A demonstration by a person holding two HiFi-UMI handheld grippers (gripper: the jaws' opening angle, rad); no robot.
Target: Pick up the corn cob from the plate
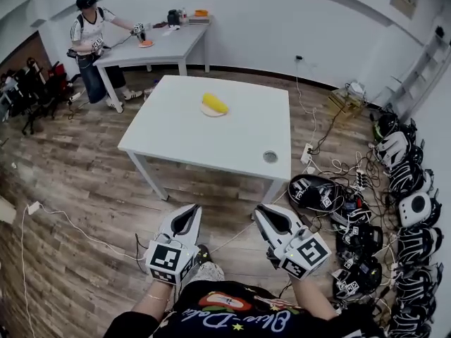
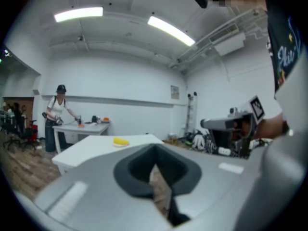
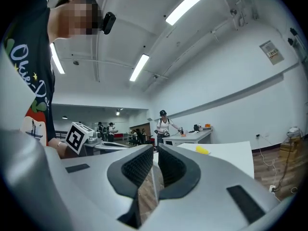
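Observation:
A yellow corn cob (image 1: 215,103) lies on a small pale plate (image 1: 206,110) toward the far side of a white table (image 1: 211,136). Both grippers hang over the wood floor, well short of the table's near edge. My left gripper (image 1: 184,217) is shut with nothing in it, and my right gripper (image 1: 269,214) is shut and empty too. In the left gripper view the corn cob (image 2: 120,141) shows far off past the left gripper (image 2: 155,163). In the right gripper view the corn cob (image 3: 202,149) is small beyond the right gripper (image 3: 155,150).
A second white table (image 1: 151,48) stands at the back left, with a person (image 1: 90,44) working at it. Headsets and cables (image 1: 384,210) crowd the floor at the right. A round hole (image 1: 270,156) sits near the table's front right corner.

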